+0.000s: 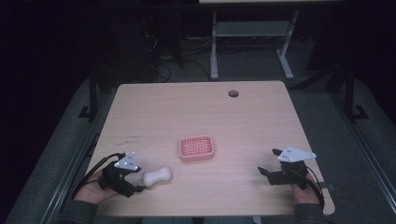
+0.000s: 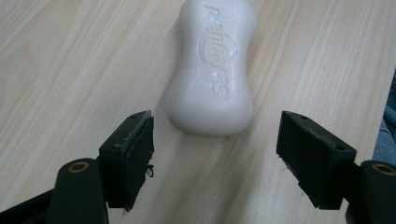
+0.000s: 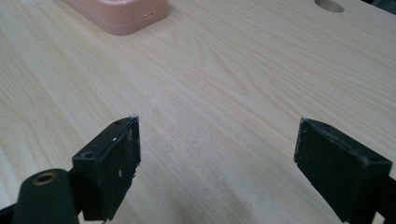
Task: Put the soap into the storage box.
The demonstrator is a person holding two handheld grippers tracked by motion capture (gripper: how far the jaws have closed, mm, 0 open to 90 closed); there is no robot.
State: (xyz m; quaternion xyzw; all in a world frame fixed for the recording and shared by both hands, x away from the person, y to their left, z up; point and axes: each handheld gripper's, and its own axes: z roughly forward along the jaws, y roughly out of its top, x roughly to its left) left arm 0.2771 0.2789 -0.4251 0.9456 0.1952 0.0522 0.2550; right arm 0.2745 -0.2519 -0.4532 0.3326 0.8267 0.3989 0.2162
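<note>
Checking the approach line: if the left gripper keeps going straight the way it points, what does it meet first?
The bar of soap. It lies just ahead of the open left gripper, lined up lengthwise between the jaws, with bare table either side. Nothing stands in between.

My table (image 1: 196,112): pale wood grain, rounded corners, round cable hole (image 1: 233,93) near far edge. On it: white waisted soap bar (image 1: 157,176) near front left; pink slotted soap dish (image 1: 196,148) around middle, apart from soap.

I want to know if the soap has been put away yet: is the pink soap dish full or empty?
Empty. The pink soap dish shows its bare grid, and the soap bar lies on the table beside it.
</note>
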